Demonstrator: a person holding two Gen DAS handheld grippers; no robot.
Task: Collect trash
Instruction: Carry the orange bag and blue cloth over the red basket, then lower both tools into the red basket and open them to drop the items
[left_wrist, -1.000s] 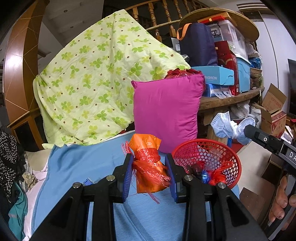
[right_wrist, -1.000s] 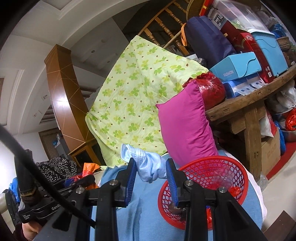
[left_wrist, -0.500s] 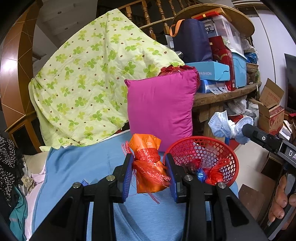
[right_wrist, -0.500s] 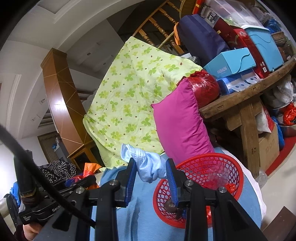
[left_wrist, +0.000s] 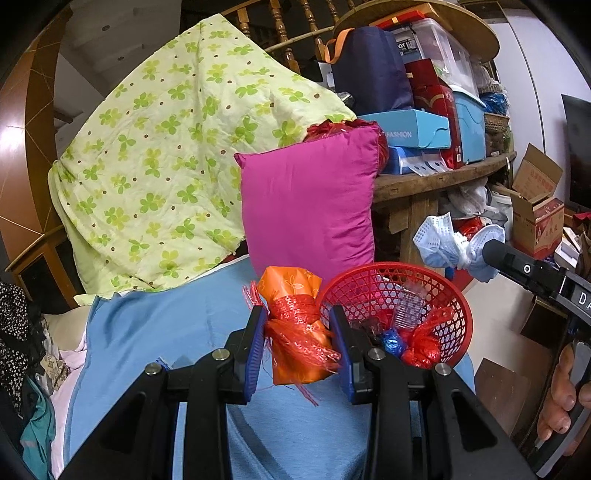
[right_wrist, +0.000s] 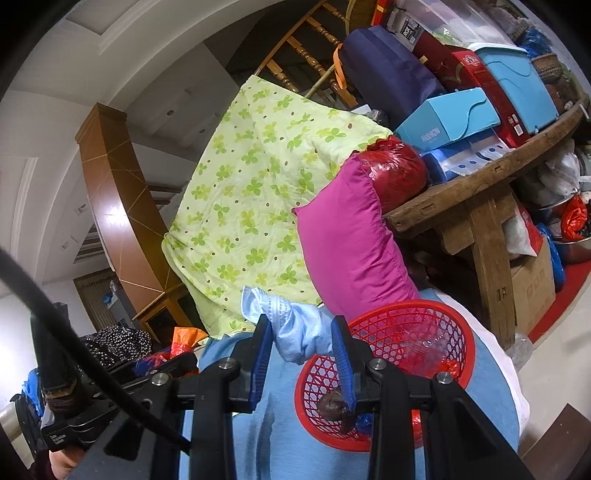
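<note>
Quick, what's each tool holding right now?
Left tool: closed on an orange wrapper.
Right tool: closed on a blue face mask.

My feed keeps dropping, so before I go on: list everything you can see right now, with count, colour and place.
Wrapper bundle: one, orange and red, clamped in the left gripper, beside the basket.
Face mask: one, light blue, crumpled, clamped in the right gripper.
Basket: one, red mesh, on the blue sheet, trash already inside.
Blue sheet: one, under the basket.
Pillow: one, magenta, upright behind the basket.
Quilt: one, light green clover print, draped behind the pillow.
Wooden table: one, brown, piled with boxes.
Cardboard boxes: two, brown, on the floor far right.
Left gripper: black, blue pads, shut.
Right gripper: black, blue pads, shut.
</note>
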